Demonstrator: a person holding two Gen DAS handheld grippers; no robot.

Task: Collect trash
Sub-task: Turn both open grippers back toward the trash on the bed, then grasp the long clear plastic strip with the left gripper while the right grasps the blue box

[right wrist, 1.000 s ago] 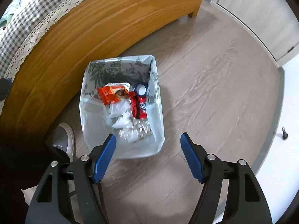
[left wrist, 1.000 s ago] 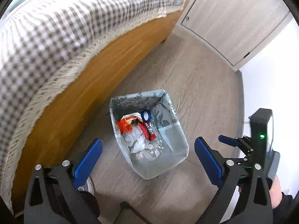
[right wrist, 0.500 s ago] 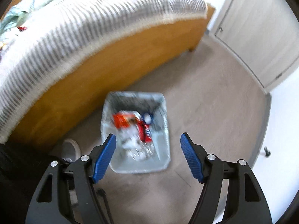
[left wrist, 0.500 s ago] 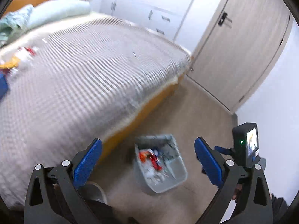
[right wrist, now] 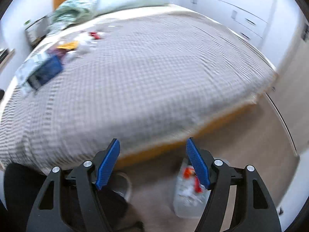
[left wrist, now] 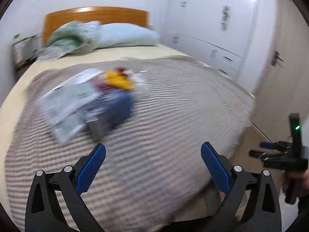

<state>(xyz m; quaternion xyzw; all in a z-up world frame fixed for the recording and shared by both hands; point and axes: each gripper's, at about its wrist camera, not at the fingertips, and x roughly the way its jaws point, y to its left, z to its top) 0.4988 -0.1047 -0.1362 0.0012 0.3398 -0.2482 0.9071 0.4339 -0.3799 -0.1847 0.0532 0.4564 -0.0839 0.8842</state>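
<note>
A blurred pile of trash lies on the checked bedspread: a yellow wrapper [left wrist: 118, 81], a blue packet [left wrist: 117, 109] and a pale sheet or bag [left wrist: 67, 104]. It also shows far left in the right wrist view [right wrist: 48, 69]. The trash bin [right wrist: 188, 195], holding red and clear wrappers, stands on the floor by the bed foot. My left gripper [left wrist: 153, 166] is open and empty above the bedspread, short of the pile. My right gripper [right wrist: 152, 162] is open and empty over the bed edge, the bin below its right finger; it also shows in the left wrist view [left wrist: 278, 154].
The bed [right wrist: 154, 67] has a wooden headboard [left wrist: 96, 15], pillows [left wrist: 125, 34] and a green crumpled blanket [left wrist: 71, 38]. White cabinets [left wrist: 212, 29] and a door [left wrist: 285, 67] line the right wall. A shoe [right wrist: 123, 185] shows on the floor beside the bin.
Both grippers have swung up from over the bin toward the bed top. The pile on the bedspread has come into view. Both stay open and empty.
</note>
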